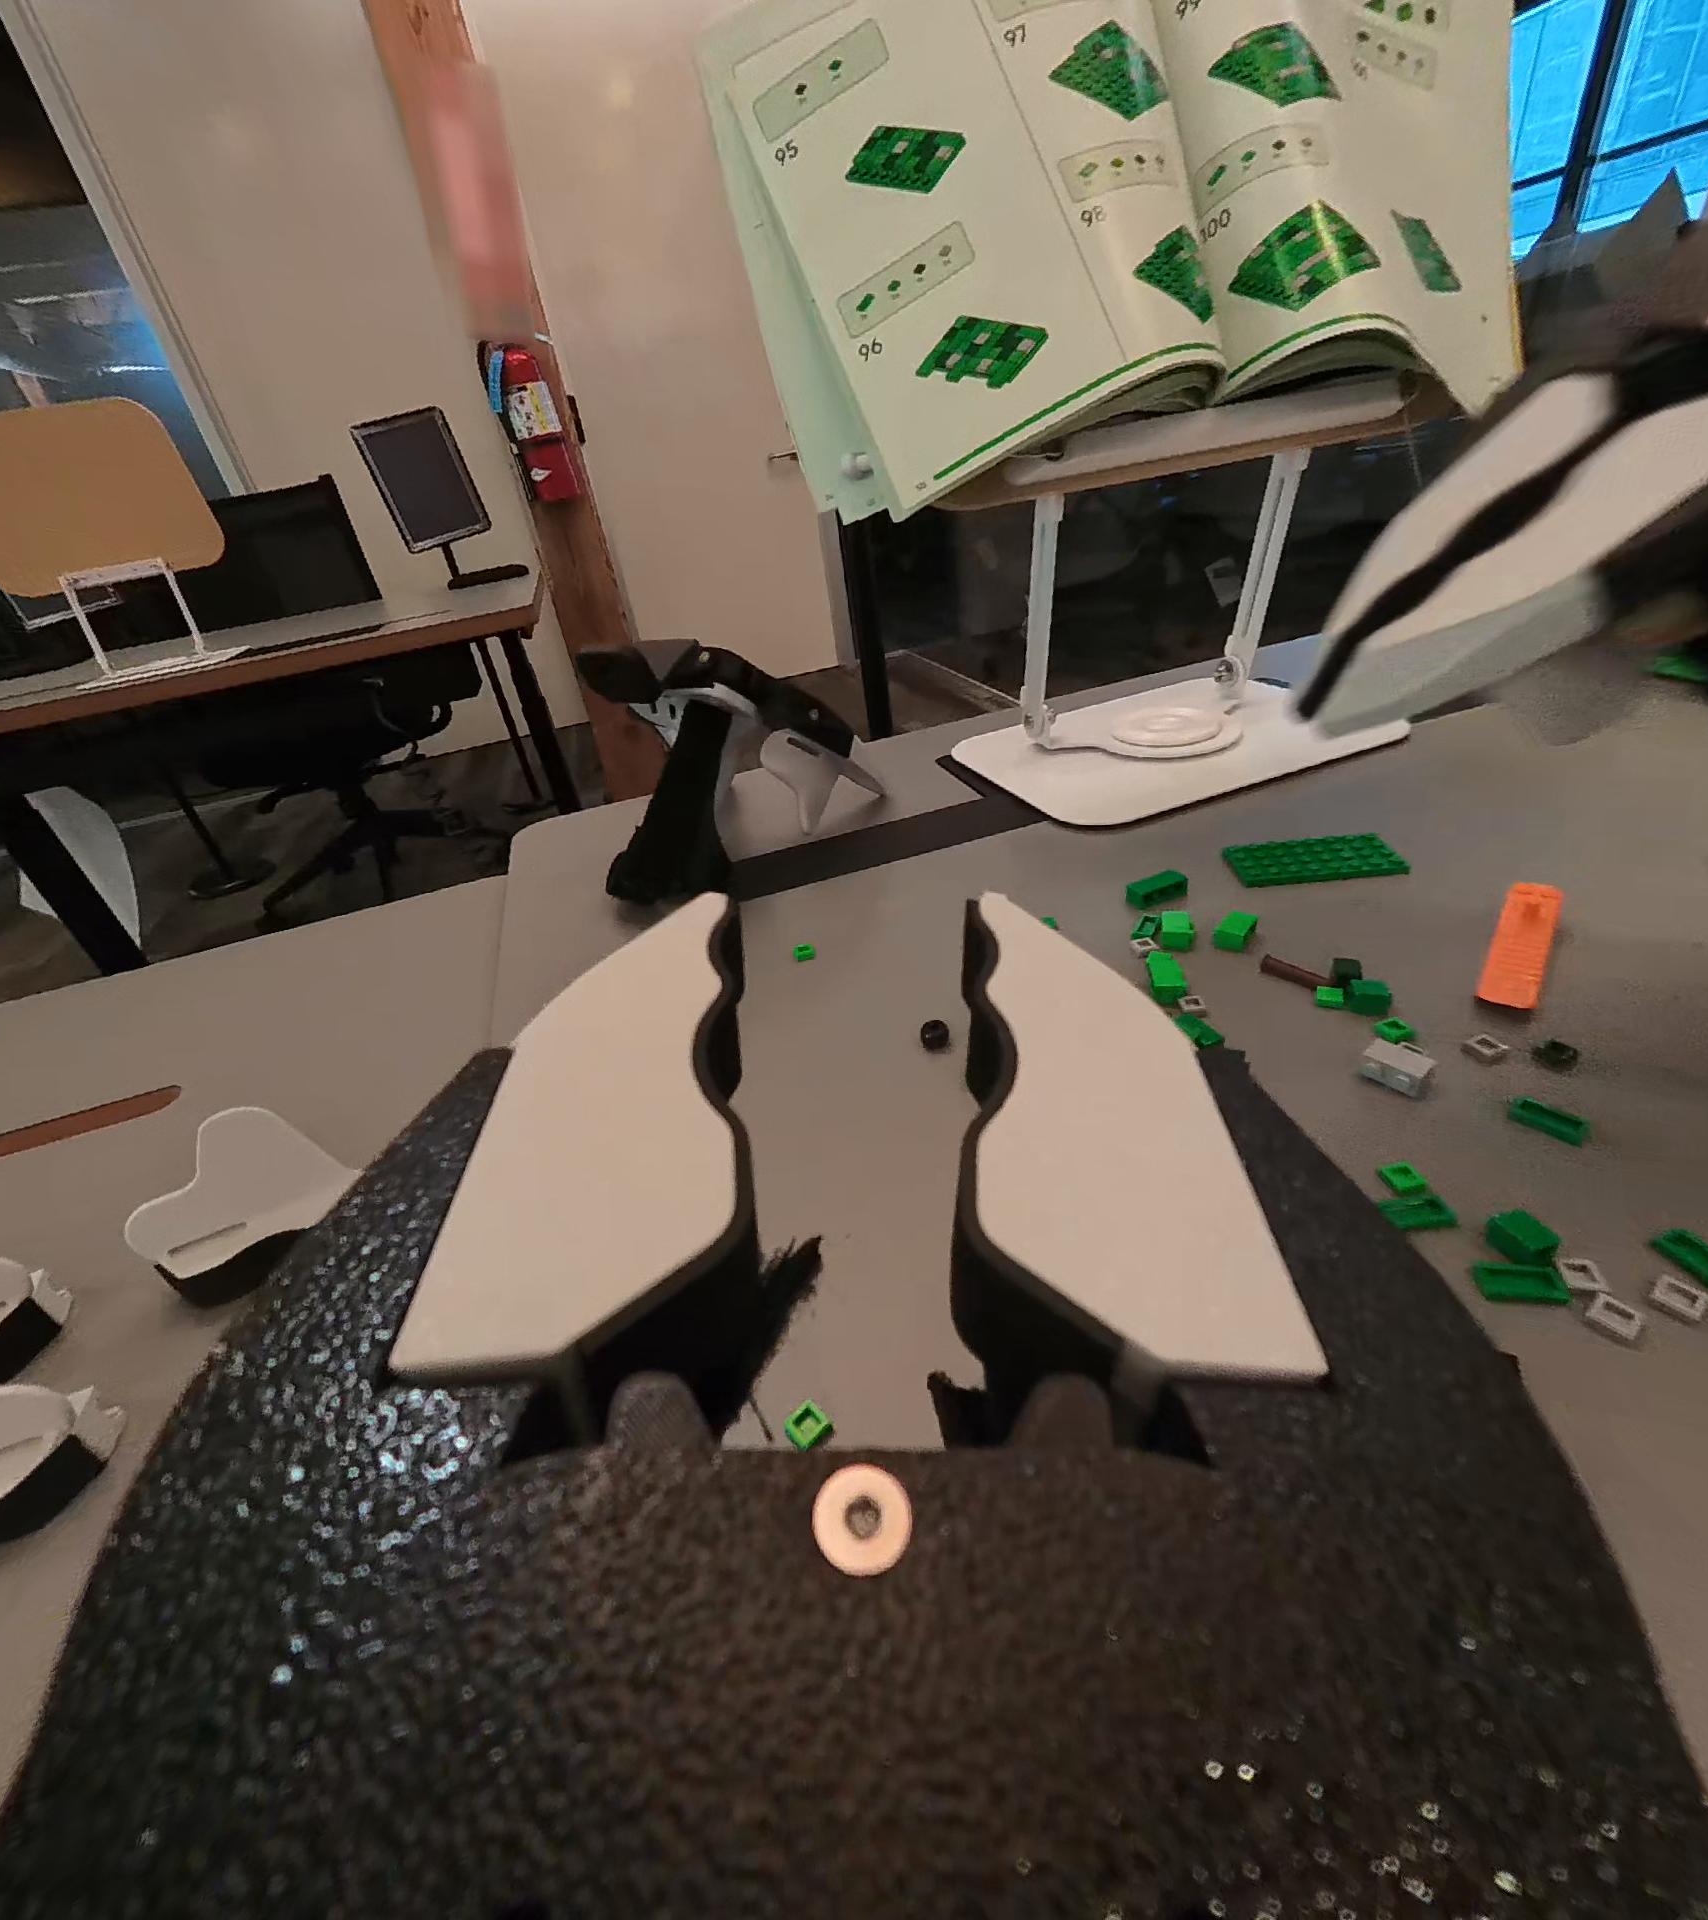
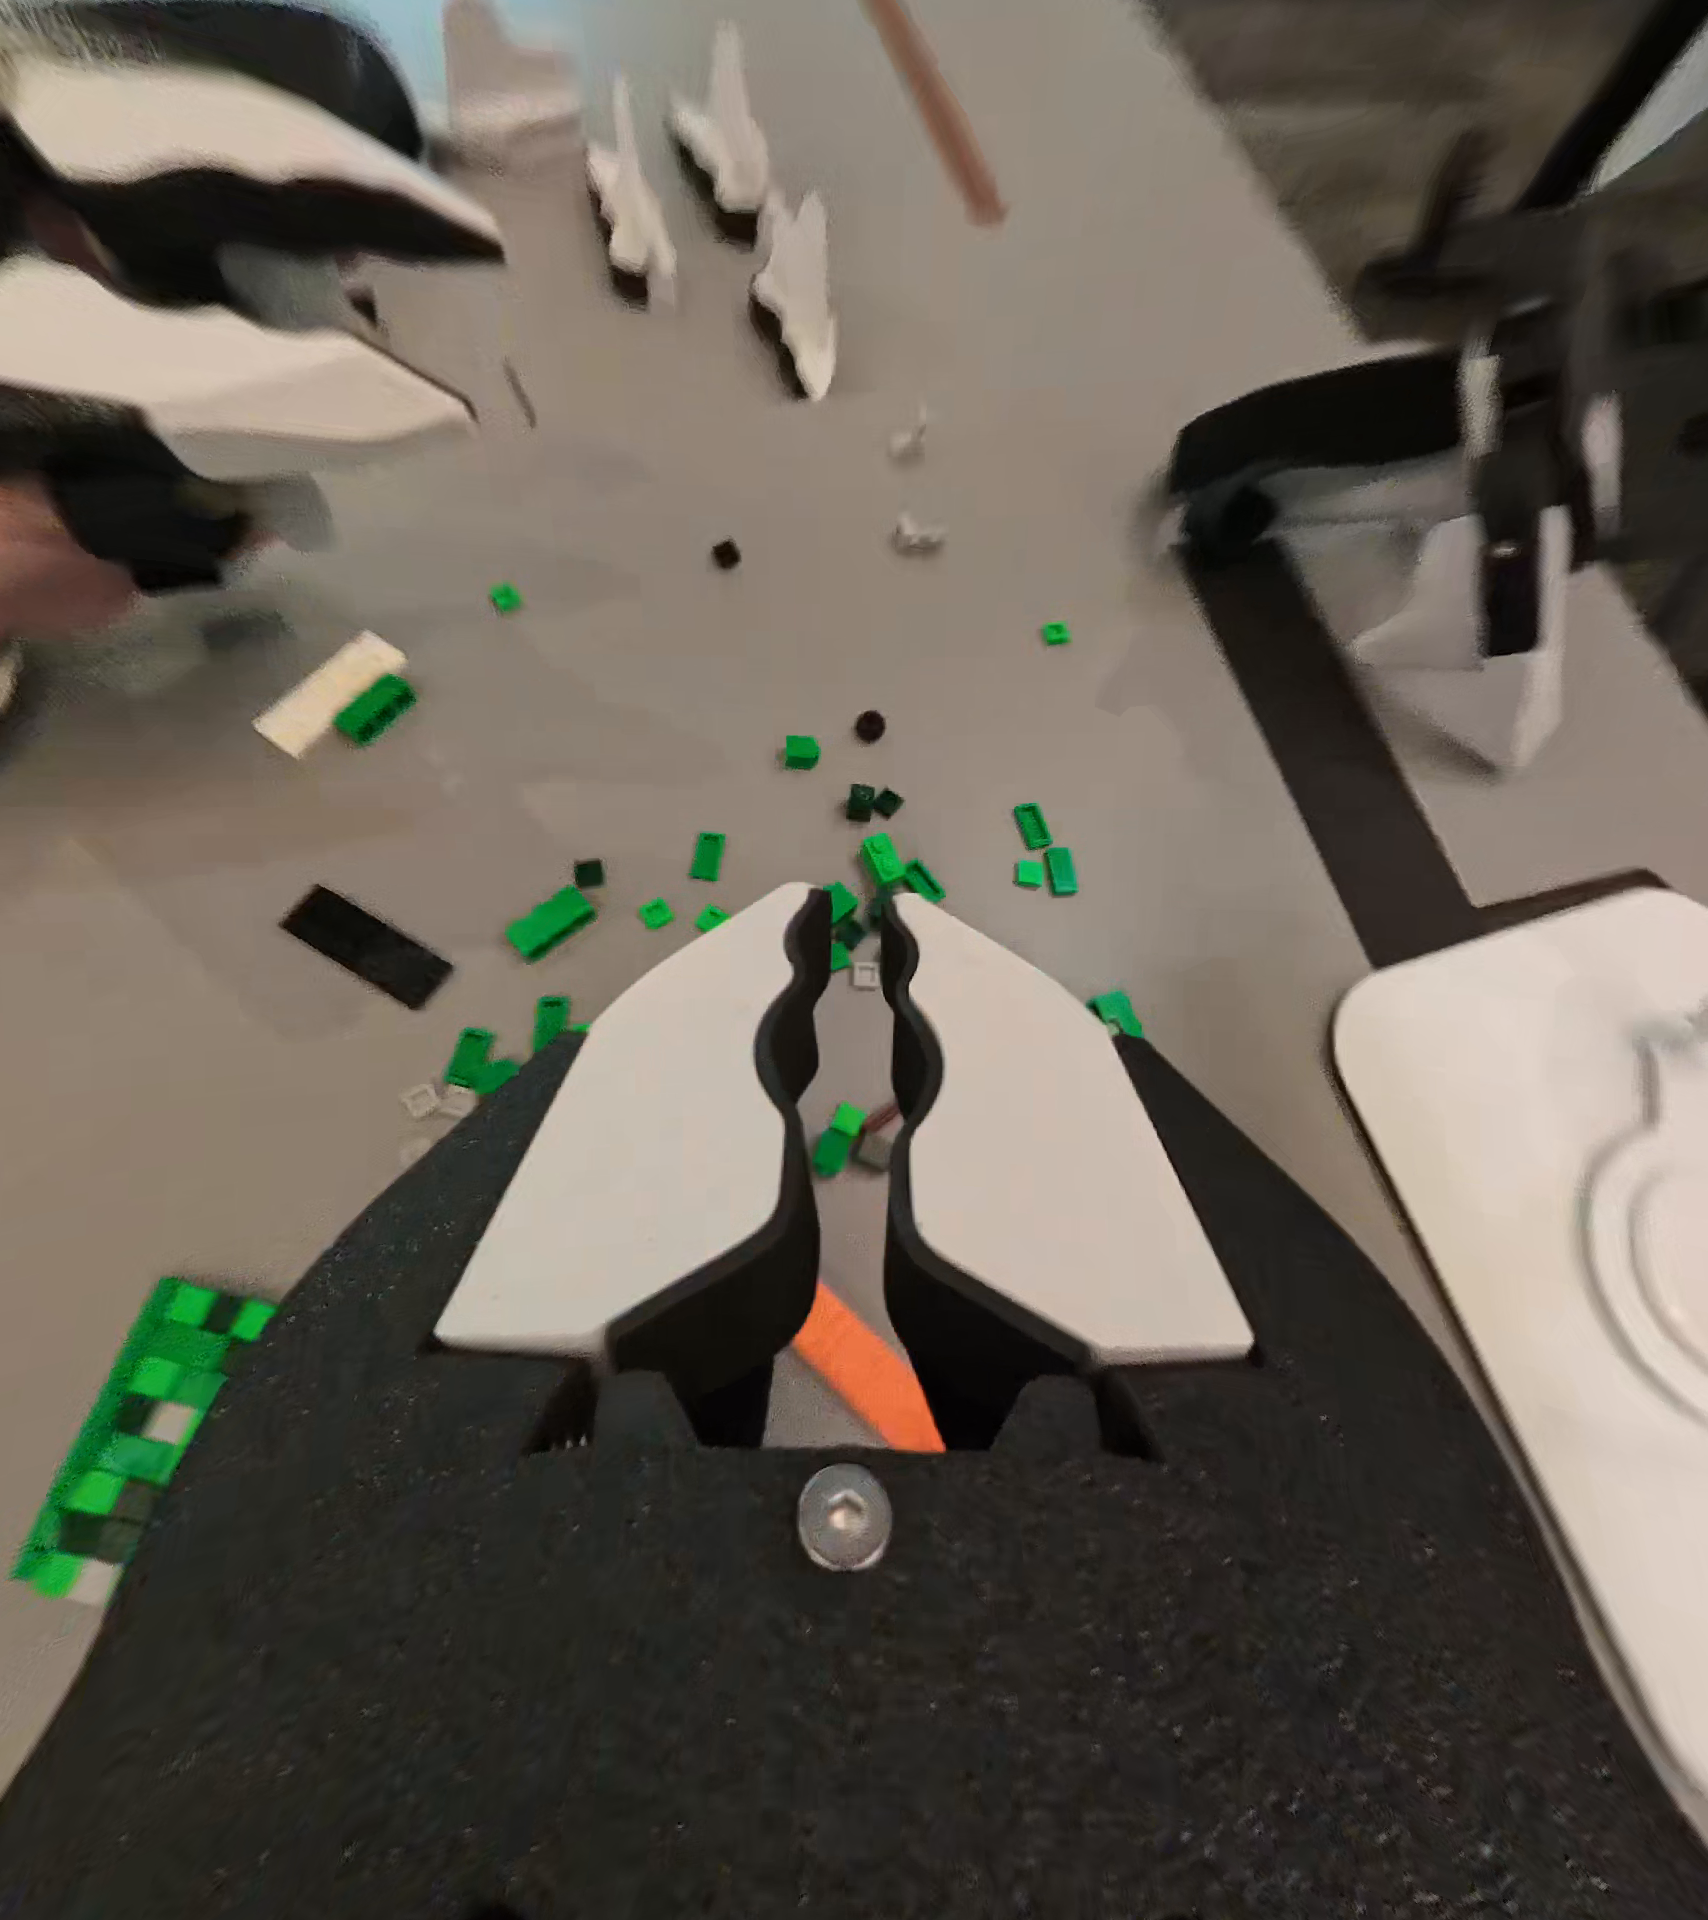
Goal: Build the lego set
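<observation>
My left gripper (image 1: pixel 850 925) is open and empty, low over the grey table (image 1: pixel 1660 790). A tiny green piece (image 1: pixel 804 951) and a black round piece (image 1: pixel 934 1035) lie just past its tips. Loose green and grey pieces (image 1: pixel 1172 930) and a green plate (image 1: pixel 1312 860) lie to its right. My right gripper (image 2: pixel 852 909) is narrowly open and empty, above scattered green pieces (image 2: pixel 549 920). It also shows blurred at the upper right of the left wrist view (image 1: pixel 1317 696). A partly built green assembly (image 2: pixel 143 1434) lies at its lower left. The left gripper (image 2: pixel 486 330) shows at the upper left.
An open instruction booklet (image 1: pixel 1089 208) rests on a white stand (image 1: pixel 1172 748) at the back. An orange brick separator (image 1: pixel 1520 945) lies right of the pieces. A black plate (image 2: pixel 367 945) and a white plate (image 2: pixel 310 696) lie apart. Spare white gripper fingers (image 1: pixel 226 1195) lie left. The black round piece (image 1: pixel 934 1035) is about equally far from each gripper, around 15 centimetres. The right camera catches it too, in the right wrist view (image 2: pixel 872 727). About 20 centimetres separates my right fingertips from the partly built green assembly (image 2: pixel 143 1434).
</observation>
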Available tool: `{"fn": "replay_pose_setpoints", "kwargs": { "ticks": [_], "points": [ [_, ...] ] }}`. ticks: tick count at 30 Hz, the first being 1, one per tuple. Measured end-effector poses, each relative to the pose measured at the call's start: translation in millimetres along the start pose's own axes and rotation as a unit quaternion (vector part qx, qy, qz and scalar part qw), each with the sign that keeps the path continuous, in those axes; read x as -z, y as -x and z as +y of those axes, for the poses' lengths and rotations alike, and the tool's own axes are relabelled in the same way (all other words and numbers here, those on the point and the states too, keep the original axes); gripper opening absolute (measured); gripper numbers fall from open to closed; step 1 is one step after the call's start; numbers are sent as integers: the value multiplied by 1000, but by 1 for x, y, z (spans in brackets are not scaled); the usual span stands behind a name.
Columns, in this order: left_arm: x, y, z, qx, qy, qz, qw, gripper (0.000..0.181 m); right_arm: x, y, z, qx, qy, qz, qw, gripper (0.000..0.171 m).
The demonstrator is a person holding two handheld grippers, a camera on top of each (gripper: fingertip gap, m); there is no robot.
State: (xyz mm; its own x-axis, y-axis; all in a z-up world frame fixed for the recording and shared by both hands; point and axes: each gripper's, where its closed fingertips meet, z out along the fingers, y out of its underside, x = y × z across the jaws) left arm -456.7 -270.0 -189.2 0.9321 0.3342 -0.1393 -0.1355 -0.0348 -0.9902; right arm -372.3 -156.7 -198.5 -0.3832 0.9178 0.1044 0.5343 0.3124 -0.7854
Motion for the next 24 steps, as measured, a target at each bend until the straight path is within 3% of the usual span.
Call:
{"fn": "replay_pose_setpoints", "kwargs": {
  "ticks": [5,12,24],
  "points": [
    [-3,-4,2,-8,7,13,1000,40,-64,-40,24,16,169,-29,985,13],
    [-5,-9,4,-16,10,21,1000,40,-105,-66,47,-29,291,-50,955,13],
    [-2,0,0,16,0,16,1000,41,-104,-75,55,-12,323,-70,944,7]
  ]
}}
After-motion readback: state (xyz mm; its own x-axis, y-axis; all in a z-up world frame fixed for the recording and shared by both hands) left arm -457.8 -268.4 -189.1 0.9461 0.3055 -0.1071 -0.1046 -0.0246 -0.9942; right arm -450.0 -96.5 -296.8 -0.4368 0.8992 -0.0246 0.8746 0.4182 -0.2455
